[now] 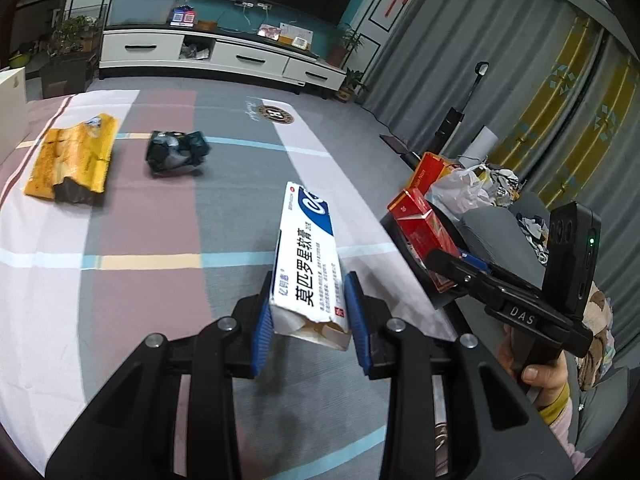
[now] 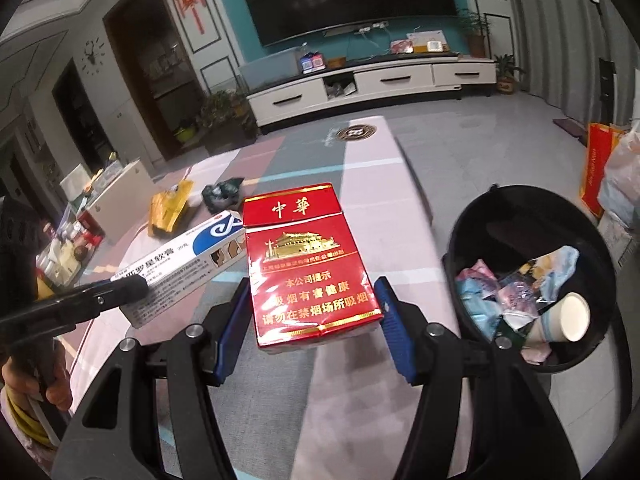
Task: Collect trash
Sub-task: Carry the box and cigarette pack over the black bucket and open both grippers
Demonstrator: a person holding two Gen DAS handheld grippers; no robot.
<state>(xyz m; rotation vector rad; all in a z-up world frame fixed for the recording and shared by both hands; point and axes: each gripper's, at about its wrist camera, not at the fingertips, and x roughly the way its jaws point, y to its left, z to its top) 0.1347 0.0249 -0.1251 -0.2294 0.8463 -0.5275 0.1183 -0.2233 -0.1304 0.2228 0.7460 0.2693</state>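
Observation:
My left gripper (image 1: 310, 304) is shut on a white and blue ointment box (image 1: 308, 256), held above the checked cloth (image 1: 132, 280); the box also shows in the right wrist view (image 2: 188, 264). My right gripper (image 2: 312, 300) is shut on a red cigarette pack (image 2: 308, 264), also seen from the left wrist view (image 1: 424, 232), held to the left of the black trash bin (image 2: 472, 240). A yellow snack wrapper (image 1: 72, 156) and a crumpled dark bag (image 1: 176, 152) lie on the cloth farther back.
The bin holds a paper cup (image 2: 568, 316) and several wrappers. A red bag (image 2: 596, 168) and plastic bags stand on the floor at right. A white TV cabinet (image 1: 224, 56) lines the far wall. Boxes and clutter (image 2: 76, 240) sit left of the cloth.

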